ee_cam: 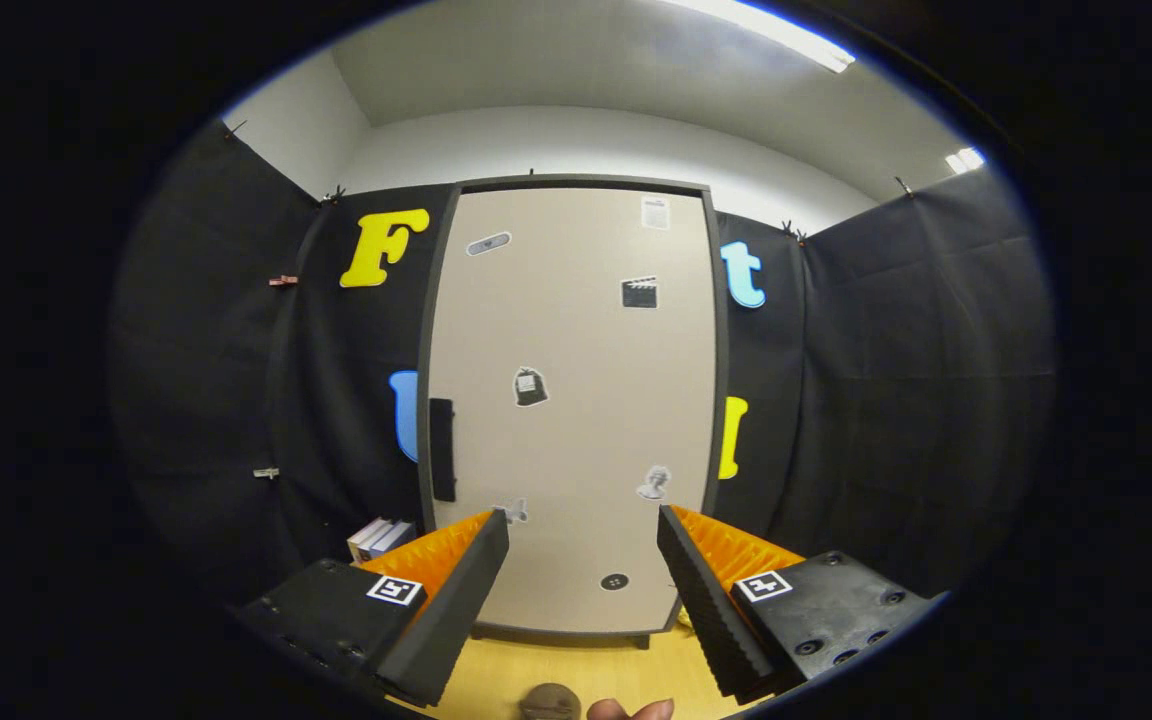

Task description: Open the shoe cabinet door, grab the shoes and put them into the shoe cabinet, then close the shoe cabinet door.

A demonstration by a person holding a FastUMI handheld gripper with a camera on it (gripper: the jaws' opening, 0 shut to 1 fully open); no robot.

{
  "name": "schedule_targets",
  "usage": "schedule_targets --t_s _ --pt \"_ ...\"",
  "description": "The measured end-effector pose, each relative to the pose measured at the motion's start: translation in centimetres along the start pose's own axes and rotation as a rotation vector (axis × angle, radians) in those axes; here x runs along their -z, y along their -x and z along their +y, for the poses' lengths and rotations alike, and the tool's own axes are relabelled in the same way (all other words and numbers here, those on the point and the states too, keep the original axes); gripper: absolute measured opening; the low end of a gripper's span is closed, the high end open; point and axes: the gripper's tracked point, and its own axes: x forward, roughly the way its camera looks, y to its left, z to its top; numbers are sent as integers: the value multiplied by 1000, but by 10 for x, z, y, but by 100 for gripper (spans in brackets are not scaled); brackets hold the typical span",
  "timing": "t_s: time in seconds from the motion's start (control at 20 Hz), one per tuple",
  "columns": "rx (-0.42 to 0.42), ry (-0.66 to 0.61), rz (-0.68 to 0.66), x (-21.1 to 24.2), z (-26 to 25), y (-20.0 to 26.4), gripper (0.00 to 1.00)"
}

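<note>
Gripper view: the gripper (583, 535) points straight at a tall shoe cabinet (571, 400) standing against the far wall of the booth. Its two fingers (456, 590), orange with black ribbed pads, are spread wide apart and released, with nothing between them. Each finger carries a small black-and-white square marker (395, 590) on its black base.

The cabinet stands beyond the fingers, well apart from them. Its door (576, 330) is beige with a dark grey frame, and it is closed. A black vertical handle (442, 449) sits on the left edge of the door, about halfway up. Several small stickers (530, 386) are scattered over the door face, and a small dark round one (614, 581) lies low down, between the two fingertips as seen from here.

To the left of the cabinet, low against the wall and just behind the left finger, a few books (379, 538) stand together. The floor (576, 670) in front of the cabinet is light wood. At the near edge of the floor, between the finger bases, a dark round object (550, 702) shows, too cut off to identify, and just right of it a fingertip of the person's hand (631, 710).
</note>
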Motion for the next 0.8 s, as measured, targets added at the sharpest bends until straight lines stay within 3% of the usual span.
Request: schedule_targets --t_s 0.35,0.8 --pt "-78 -28 71 26 92 -72 98" --pt "-56 -36 77 36 138 -171 98"
